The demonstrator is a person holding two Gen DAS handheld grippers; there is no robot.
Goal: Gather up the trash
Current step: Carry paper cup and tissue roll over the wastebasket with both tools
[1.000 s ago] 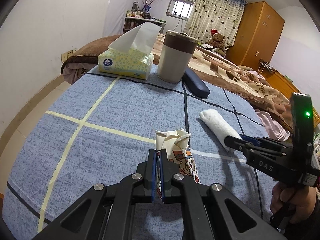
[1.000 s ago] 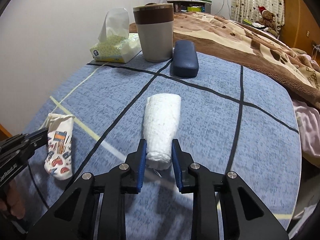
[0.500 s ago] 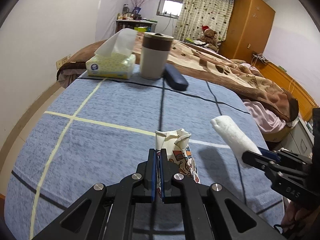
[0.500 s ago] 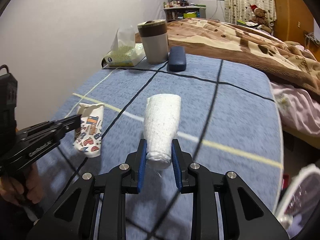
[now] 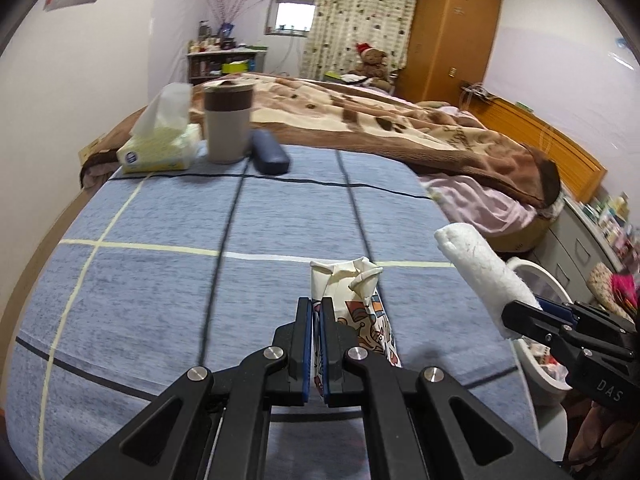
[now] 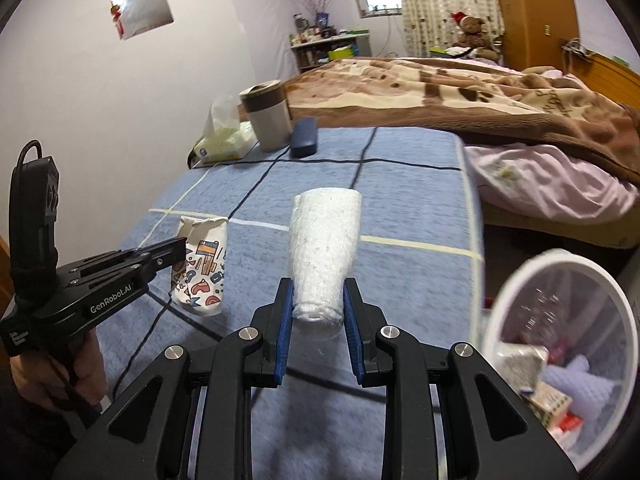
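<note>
The blue checked surface (image 5: 168, 280) carries what is meant to stay: a tissue pack (image 5: 160, 152), a lidded cup (image 5: 227, 120) and a dark case (image 5: 269, 152), all grouped at its far edge, well apart from the work. At the near right corner a white bin (image 6: 560, 344) stands below the surface, already holding cartons and wrappers (a sensible spot, just off the edge where things can be dropped). Both pieces of trash are off the surface and in the air. The right claw (image 6: 318, 312) is clenched on the narrow end of a white foam cup (image 6: 324, 248), which juts forward beyond the blue pads. The left claw (image 5: 315, 344) is pinched almost flat on the wall of a crumpled printed paper cup (image 5: 360, 300), a thin grip that suits a squashed rim. A second ago both cups were low over the middle of the surface and no bin showed; now both hands have swung right and risen, the bin has come into view in both cameras, and the grips are unchanged.
</note>
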